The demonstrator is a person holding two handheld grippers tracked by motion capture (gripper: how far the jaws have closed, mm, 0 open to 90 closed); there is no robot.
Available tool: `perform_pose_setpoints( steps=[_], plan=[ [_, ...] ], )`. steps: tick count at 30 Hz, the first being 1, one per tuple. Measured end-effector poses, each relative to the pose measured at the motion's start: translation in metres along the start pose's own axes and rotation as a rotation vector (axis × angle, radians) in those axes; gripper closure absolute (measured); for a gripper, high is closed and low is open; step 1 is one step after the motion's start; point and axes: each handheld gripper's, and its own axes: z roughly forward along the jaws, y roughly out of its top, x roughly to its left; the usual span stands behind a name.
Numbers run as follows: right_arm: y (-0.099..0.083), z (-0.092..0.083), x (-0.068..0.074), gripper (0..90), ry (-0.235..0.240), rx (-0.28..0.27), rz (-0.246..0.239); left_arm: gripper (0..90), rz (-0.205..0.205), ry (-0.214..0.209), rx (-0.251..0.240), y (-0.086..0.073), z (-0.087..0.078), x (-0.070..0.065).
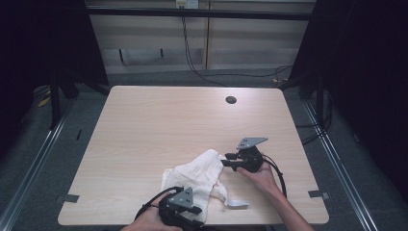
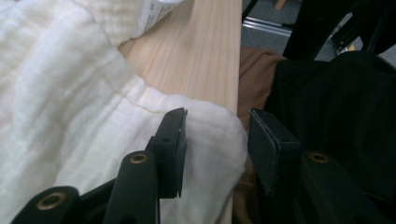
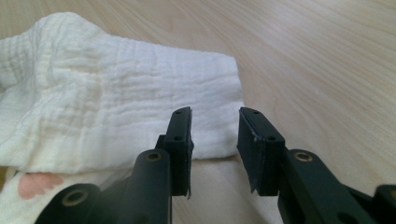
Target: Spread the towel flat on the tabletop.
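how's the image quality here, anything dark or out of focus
High view: table evenly lit, surroundings nearly black, white cloth slightly overexposed. Left gripper view: cloth soft and bright, right side dark. Right gripper view: cloth weave sharp, near jaws slightly blurred.

Lighting: even overhead light on the table (image 1: pixel 144 125), dark surround.
High view: table top bright and evenly lit, slightly soft; black at 9 and 3 o'clock; faint shadows under the white cloth (image 1: pixel 197 175). Left gripper view: cloth (image 2: pixel 56 93) near washed out at 10 o'clock, black jaws blurred at 6 o'clock, dark area at 3 o'clock. Right gripper view: cloth weave (image 3: pixel 116 93) sharp, jaws soft, far table grain blurring toward 12 o'clock.
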Motion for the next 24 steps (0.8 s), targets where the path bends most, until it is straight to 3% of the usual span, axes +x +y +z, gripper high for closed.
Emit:
perform_pose_setpoints(
  steps=[1, 4, 8, 11, 15, 17, 21, 24],
  plan=[
    [0.000, 0.000, 0.000, 64.6, -0.003, 0.002, 0.000, 58.4, 0.005, 0.018, 0.004, 0.000, 0.000, 0.000],
    [0.001, 0.001, 0.000, 63.9, -0.006, -0.003, -0.002, 75.0, 0.046, 0.068, 0.014, 0.000, 0.000, 0.000],
    [0.000, 0.003, -0.001, 63.7, -0.004, 0.002, -0.003, 87.6, 0.033, 0.059, 0.005, 0.000, -0.001, 0.005],
    [0.001, 0.002, 0.000, 63.8, -0.004, 0.001, -0.016, 89.3, 0.023, 0.044, 0.033, 0.000, -0.004, 0.007],
    [0.001, 0.000, -0.001, 63.7, -0.002, -0.011, -0.007, 89.5, -0.004, 0.032, 0.028, -0.007, -0.012, 0.013],
    [0.001, -0.001, -0.003, 63.9, -0.002, -0.018, -0.003, 89.5, -0.014, 0.044, 0.030, -0.010, -0.021, 0.015],
    [0.000, 0.000, -0.003, 65.0, 0.013, -0.007, -0.005, 89.6, -0.043, 0.076, -0.032, -0.016, -0.044, 0.020],
    [0.001, 0.001, 0.000, 65.0, 0.024, -0.008, -0.009, 89.6, -0.069, 0.109, -0.039, -0.022, -0.055, 0.027]
  ],
)
